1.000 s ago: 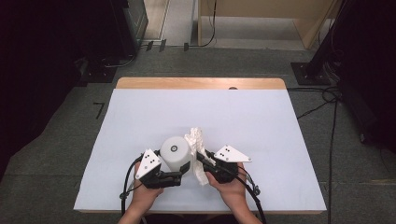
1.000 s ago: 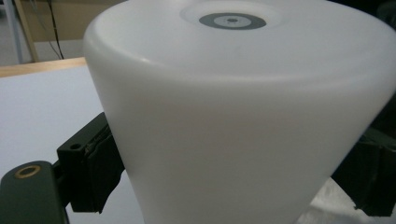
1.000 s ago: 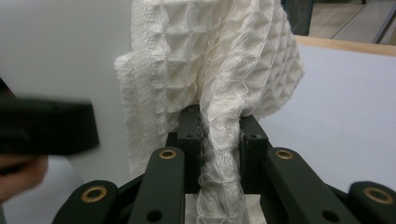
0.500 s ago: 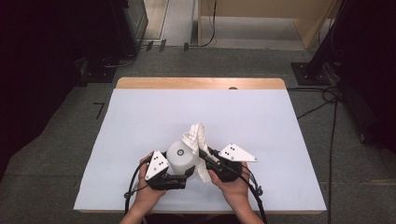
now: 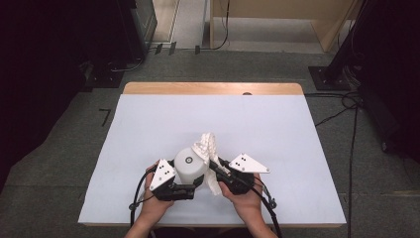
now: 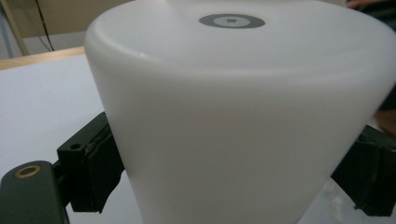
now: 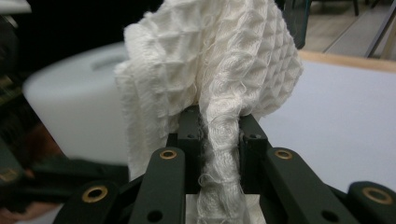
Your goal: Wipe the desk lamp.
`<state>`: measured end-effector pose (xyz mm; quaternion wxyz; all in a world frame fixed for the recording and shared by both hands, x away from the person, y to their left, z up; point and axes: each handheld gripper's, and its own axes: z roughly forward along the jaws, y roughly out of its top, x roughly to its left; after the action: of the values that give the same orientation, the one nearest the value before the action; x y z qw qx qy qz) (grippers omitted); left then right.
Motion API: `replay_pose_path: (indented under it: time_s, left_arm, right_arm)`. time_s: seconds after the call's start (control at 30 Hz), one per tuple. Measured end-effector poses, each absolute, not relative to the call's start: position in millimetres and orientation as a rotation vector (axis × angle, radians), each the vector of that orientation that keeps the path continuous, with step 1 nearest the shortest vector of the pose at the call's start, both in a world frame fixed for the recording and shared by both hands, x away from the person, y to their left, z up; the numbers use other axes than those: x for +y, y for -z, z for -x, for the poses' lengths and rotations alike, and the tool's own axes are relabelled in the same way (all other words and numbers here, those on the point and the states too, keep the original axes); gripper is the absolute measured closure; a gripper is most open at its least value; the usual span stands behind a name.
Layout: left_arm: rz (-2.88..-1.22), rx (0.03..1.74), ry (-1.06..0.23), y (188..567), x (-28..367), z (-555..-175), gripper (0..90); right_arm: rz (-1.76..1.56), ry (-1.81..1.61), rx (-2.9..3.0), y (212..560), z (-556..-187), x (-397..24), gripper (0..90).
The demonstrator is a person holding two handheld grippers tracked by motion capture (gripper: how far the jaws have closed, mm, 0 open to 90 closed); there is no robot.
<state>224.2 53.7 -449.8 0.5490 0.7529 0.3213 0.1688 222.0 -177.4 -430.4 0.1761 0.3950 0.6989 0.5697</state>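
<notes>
White plastic cylindrical cup (image 5: 190,165), upturned near the worktop's (image 5: 148,124) near edge, clamped between left gripper (image 5: 184,190) jaws; right gripper (image 5: 216,168) jaws pinch white waffle-weave cloth (image 7: 219,65) beside it.

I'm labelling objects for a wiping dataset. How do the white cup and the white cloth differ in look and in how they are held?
The white cup is smooth, rigid and round, standing upside down with a grey ring on its base; the white cloth is soft, waffle-textured and bunched. The left tool clamps the cup across its wide body, jaws far apart; the right tool pinches a thin fold of cloth, jaws nearly together. Both are white and held above the table.
</notes>
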Motion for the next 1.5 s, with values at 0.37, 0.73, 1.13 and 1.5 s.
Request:
replay_pose_path:
  time_s: [0.37,0.73,1.13,1.5]
  left_arm:
    - [-1.754,0.754,-0.487,454.4,61.9,-229.1,8.5]
    - [-1.813,0.820,-0.574,483.0,68.4,-238.4,8.4]
    - [-1.765,0.896,-0.606,478.8,60.8,-228.3,0.0]
    - [-1.788,1.013,-0.688,476.4,49.8,-224.8,8.4]
  right_arm:
    - [-1.183,-1.542,2.053,452.7,-232.5,-176.9,76.0]
    - [-1.203,-1.553,1.987,447.4,-234.6,-190.0,76.0]
    - [-1.208,-1.551,1.982,448.3,-234.0,-190.7,76.0]
    - [-1.206,-1.546,1.970,448.6,-234.9,-192.8,75.9]
